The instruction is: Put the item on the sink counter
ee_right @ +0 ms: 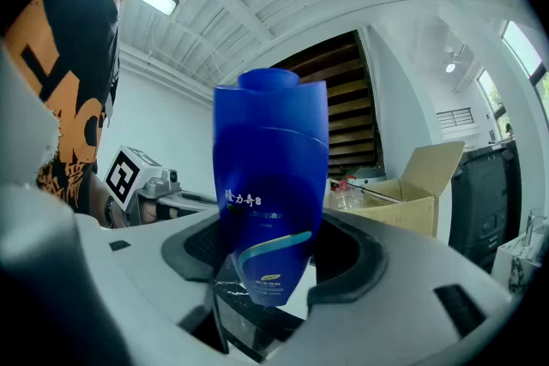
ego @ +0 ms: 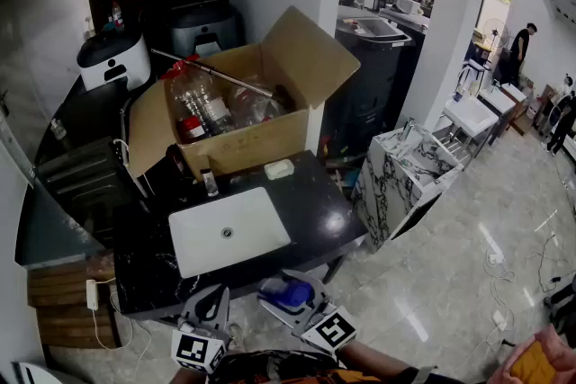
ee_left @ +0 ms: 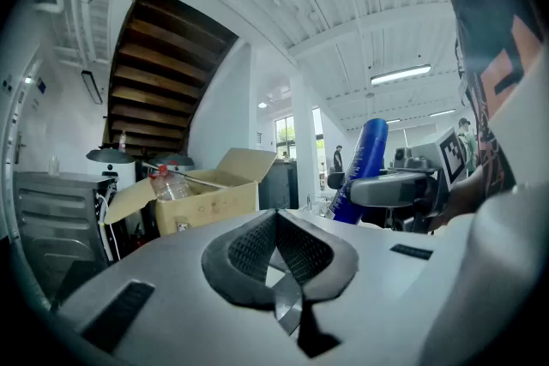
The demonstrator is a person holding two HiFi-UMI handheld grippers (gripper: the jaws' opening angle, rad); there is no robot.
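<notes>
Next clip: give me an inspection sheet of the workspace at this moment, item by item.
Surface: black sink counter with a white basin set into it.
Job's things: blue bottle, held in front of the counter's near edge, not yet on it.
Clutter: open cardboard box with plastic bottles inside; small bottle and white block, perhaps soap, behind the basin.
Grippers: right gripper jaws closed on the blue bottle; left gripper jaws together, nothing between them.
Cables: white cord by the counter's left corner; floor cords at right.
Surroundings: marble-patterned sink units; people far off.
</notes>
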